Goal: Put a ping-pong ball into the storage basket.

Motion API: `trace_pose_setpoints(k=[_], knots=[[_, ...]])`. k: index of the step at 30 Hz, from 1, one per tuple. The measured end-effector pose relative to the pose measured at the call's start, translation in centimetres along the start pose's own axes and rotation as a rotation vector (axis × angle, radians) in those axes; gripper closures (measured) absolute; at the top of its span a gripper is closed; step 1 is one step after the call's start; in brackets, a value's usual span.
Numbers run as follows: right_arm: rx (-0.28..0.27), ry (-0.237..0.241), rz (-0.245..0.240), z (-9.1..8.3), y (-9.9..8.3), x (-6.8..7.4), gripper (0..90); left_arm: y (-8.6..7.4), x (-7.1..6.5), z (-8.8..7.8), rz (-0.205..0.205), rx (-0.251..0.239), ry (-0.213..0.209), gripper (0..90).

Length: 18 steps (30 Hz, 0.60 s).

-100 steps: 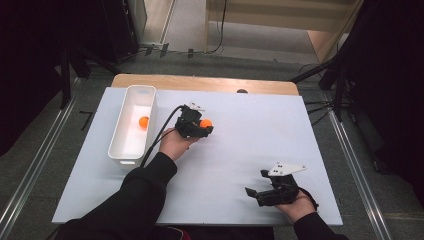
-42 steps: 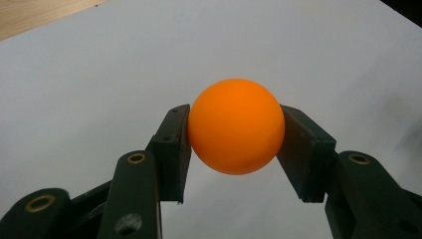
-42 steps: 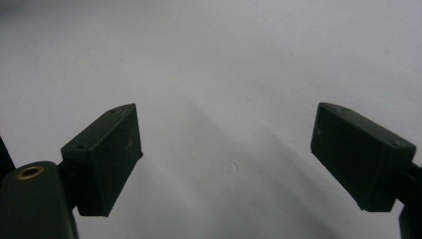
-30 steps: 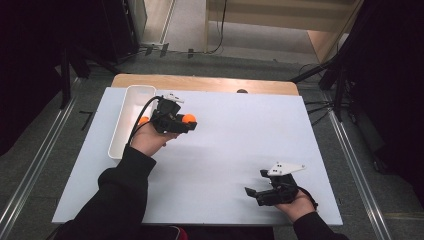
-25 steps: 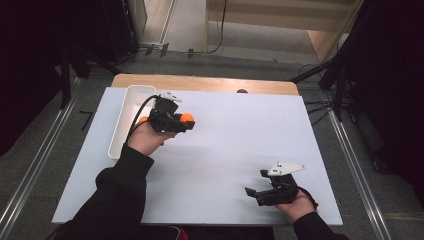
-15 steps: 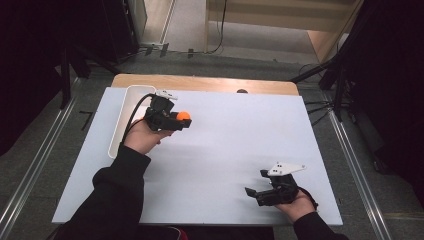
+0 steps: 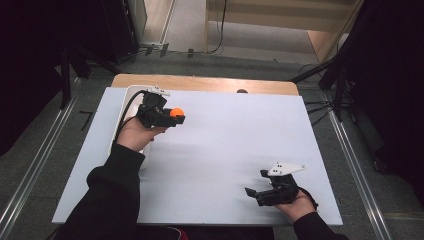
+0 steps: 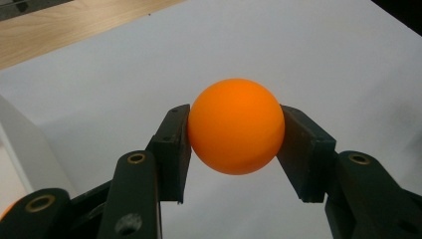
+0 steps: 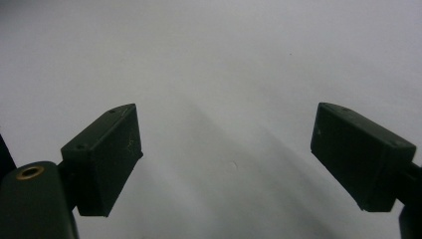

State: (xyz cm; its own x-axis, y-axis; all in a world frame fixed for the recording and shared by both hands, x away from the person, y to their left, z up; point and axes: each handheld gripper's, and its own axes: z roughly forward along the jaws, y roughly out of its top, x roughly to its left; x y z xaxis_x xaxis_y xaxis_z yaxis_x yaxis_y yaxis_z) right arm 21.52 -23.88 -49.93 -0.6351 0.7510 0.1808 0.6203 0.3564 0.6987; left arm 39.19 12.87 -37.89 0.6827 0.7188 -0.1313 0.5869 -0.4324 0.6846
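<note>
Squarely pinched between both pads of the left gripper (image 8: pixel 236 144) sits the orange ball (image 8: pixel 236 126): jaws closed on its two sides, nothing else between them. Hangs lifted off the white table (image 7: pixel 235 140), at the far left, just right of the white tray (image 7: pixel 131 92), not over it yet as far as the high view shows.

Looks like a carry in mid-course. Done: ball grasped and off the surface. Left to do, judging by the heading: cross the tray's long rim, get above the inside, open, let go. Shows a sliver of orange at the bottom left corner of the left gripper view (image 8: pixel 6 215), beyond the tray wall (image 8: pixel 25 149); may be a second ball already inside, too little of it to say for sure.

Around it: left hand (image 7: pixel 134 136) and its dark sleeve lie over the near half of the tray and hide most of the inside. Runs along the far side of the table a bare wooden edge (image 7: pixel 210 84). Rests at the near right, well apart, the right gripper (image 9: pixel 224 154), jaws spread wide and holding nothing, with plain white surface beneath.

Stands nothing between ball and tray but the rim itself; needs enough height to clear it, and a round smooth ball can roll or bounce out if released too close to the edge.
</note>
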Motion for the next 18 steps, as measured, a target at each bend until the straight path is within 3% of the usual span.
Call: trace_pose_setpoints(k=[18], knots=[[0.001,-0.001,-0.002,0.0,0.0,0.0,11.1,-0.3,2.1,-1.6,-0.032,-0.012,0.044,50.6]])
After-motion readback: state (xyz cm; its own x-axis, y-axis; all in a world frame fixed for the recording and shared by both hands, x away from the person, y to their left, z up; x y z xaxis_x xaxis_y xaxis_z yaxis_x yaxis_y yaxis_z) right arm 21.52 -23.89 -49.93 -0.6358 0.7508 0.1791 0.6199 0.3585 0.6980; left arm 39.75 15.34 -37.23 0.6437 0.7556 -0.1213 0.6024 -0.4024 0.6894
